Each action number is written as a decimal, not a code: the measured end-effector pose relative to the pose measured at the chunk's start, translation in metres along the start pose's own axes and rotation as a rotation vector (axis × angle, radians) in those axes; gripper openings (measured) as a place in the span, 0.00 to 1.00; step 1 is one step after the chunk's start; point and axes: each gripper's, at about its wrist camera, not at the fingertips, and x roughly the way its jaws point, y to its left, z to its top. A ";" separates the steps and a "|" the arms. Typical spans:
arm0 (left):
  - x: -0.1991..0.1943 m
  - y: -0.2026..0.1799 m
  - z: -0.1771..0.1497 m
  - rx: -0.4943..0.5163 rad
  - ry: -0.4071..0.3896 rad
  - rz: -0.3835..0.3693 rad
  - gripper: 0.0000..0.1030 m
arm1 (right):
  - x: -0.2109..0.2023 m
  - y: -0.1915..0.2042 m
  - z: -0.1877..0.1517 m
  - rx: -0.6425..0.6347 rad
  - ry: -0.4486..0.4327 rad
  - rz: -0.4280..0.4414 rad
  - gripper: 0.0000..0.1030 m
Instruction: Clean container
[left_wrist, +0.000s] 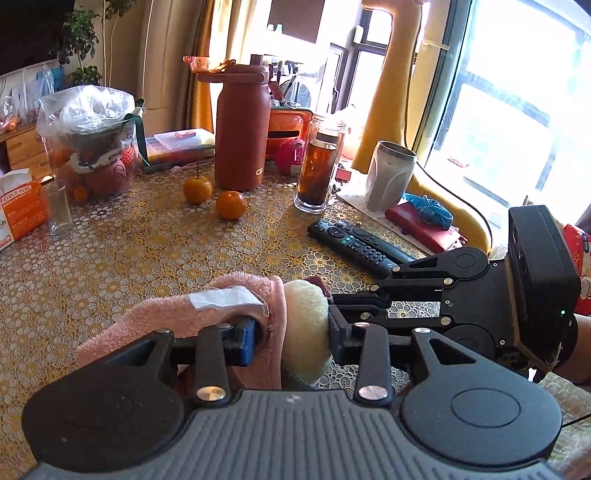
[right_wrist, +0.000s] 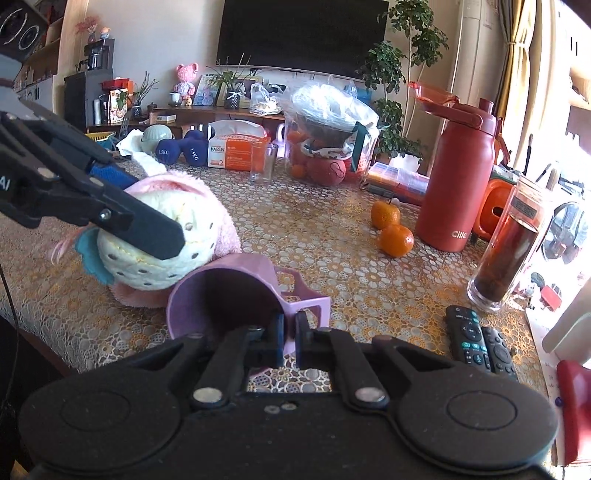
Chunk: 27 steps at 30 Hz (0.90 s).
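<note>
A pink plastic cup with a square handle lies tilted, its mouth facing the right wrist camera. My right gripper is shut on the cup's wall beside the handle. A pink towel with a cream dotted pad sits just behind and left of the cup's rim. My left gripper is shut on this towel, and it shows bunched between the fingers in the left wrist view. There the right gripper reaches in from the right, and the cup is almost wholly hidden behind the towel.
On the gold lace tablecloth stand a red flask, a glass tea bottle, two oranges, two remotes, a tumbler, a tissue box and a bagged fruit jar. A steel cup stands by the window.
</note>
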 end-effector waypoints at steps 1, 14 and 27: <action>0.002 0.003 0.001 -0.010 0.004 -0.004 0.35 | 0.000 0.000 0.000 -0.003 0.000 -0.002 0.05; 0.041 0.044 0.015 -0.042 0.071 0.079 0.35 | 0.000 0.002 -0.003 -0.043 -0.018 0.010 0.05; 0.028 0.054 0.010 -0.104 0.035 0.093 0.35 | 0.001 0.001 -0.004 -0.036 -0.020 0.007 0.05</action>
